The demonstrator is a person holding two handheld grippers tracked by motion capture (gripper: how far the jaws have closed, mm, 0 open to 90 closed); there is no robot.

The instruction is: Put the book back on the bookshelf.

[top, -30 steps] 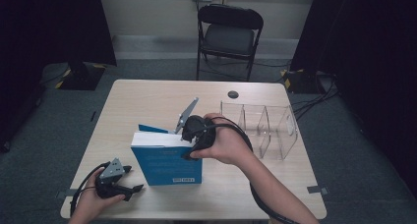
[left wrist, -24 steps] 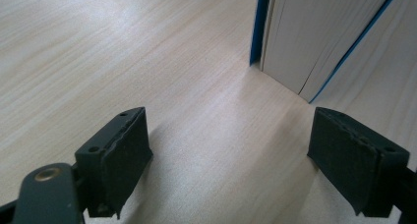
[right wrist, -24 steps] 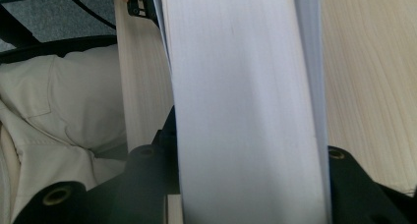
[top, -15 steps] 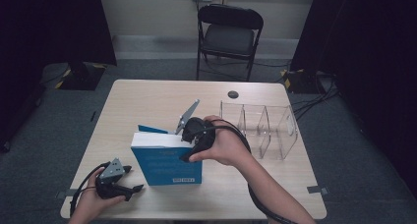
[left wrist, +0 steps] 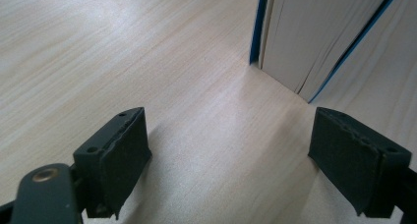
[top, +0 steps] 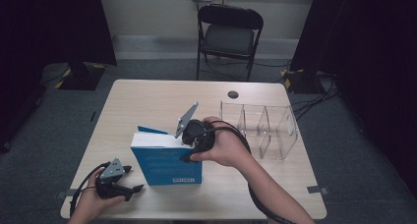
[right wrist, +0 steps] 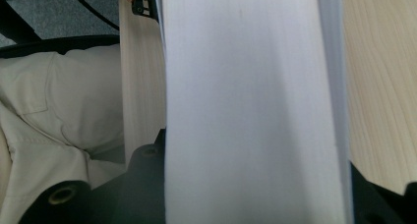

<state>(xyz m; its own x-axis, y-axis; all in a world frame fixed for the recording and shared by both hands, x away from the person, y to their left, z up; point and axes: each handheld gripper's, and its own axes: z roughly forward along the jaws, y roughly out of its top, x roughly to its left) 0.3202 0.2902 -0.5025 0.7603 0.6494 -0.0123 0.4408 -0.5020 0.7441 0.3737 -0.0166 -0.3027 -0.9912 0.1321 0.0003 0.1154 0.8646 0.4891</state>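
Observation:
A thick blue book (top: 167, 165) stands upright on the wooden table (top: 147, 101), its cover facing the front edge. My right gripper (top: 186, 152) comes down on the book's top right corner. Its jaws have just been closing, and the white page block (right wrist: 251, 86) sits between them, pressed from both sides. My left gripper (top: 134, 179) rests on the table at the front left, a short way left of the book. In the left gripper view that gripper (left wrist: 228, 160) is open over bare wood, with the book's (left wrist: 314, 37) lower corner ahead of it.
A clear acrylic organiser (top: 260, 130) with three compartments stands just right of the right hand. A small black round disc (top: 233, 94) lies on the table behind it. A black folding chair (top: 228, 35) stands beyond the far edge.

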